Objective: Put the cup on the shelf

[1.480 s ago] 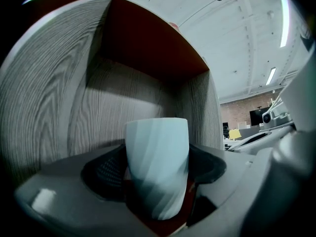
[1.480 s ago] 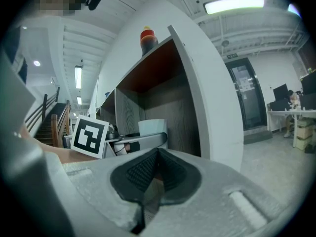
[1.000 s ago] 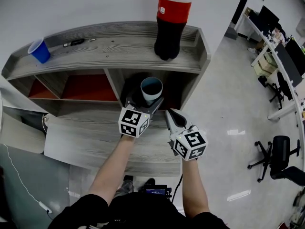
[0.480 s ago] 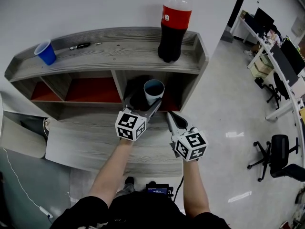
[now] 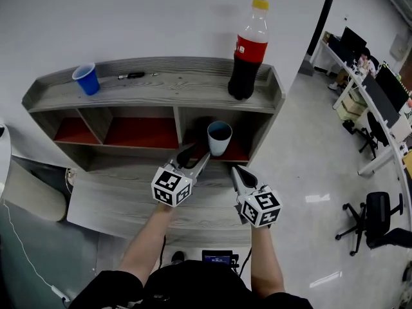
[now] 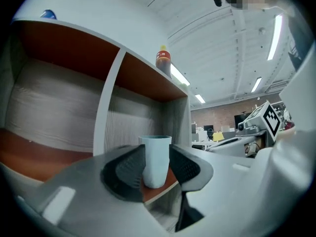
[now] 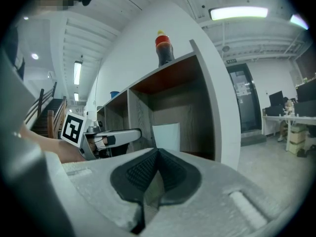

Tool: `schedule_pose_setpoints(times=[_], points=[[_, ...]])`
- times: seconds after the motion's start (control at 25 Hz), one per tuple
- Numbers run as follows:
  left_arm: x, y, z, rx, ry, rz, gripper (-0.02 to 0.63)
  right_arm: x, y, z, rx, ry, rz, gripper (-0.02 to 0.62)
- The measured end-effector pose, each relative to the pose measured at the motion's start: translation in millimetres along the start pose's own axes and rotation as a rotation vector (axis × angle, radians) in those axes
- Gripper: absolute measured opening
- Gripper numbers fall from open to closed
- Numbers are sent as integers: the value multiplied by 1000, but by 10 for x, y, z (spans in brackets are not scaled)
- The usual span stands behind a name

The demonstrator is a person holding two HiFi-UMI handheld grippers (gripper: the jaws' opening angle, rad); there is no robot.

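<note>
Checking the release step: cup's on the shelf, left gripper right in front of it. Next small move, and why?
Probably draw the left gripper straight back from the shelf. The cup stands upright in the right compartment, near its front edge, beyond the jaws, which have just been closing with nothing between them; a sideways swing could tip it.

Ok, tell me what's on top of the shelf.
A blue cup at the left, a dark pen beside it and a cola bottle at the right. The bottle hides the patch behind it.

Pale blue cup; grey woodgrain shelf, red-brown inside.
</note>
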State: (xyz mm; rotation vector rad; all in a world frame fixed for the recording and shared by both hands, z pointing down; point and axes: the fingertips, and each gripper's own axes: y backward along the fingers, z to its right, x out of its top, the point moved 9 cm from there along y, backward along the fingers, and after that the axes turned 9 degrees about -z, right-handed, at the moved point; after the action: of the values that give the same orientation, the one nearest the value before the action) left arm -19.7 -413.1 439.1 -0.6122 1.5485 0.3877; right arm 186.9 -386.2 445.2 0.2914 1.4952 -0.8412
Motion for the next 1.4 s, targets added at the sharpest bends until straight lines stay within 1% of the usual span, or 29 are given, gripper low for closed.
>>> schedule_pose_setpoints(times=[0.12, 0.24, 0.4, 0.56, 0.92, 1.2, 1.4], points=[[-44, 140, -2, -12, 11, -8, 87, -37, 49, -77, -1, 6, 7, -2], [-100, 248, 33, -28, 18, -15, 46, -86, 93, -143, 0, 3, 16, -3], [-197, 352, 112, -55, 28, -31, 8, -160, 132, -232, 2, -6, 17, -3], [-311, 398, 196, -86, 30, -57, 3, -233, 153, -290, -2, -13, 8, -2], [-421, 451, 379, -154, 22, -71, 2, -304, 175, -410, 19, 1, -8, -3], [-468, 438, 520, -180, 34, -78, 2, -336, 254, -425, 26, 9, 0, -2], [-521, 387, 713, -194, 41, -85, 3, -398, 372, -343, 27, 21, 1, -2]])
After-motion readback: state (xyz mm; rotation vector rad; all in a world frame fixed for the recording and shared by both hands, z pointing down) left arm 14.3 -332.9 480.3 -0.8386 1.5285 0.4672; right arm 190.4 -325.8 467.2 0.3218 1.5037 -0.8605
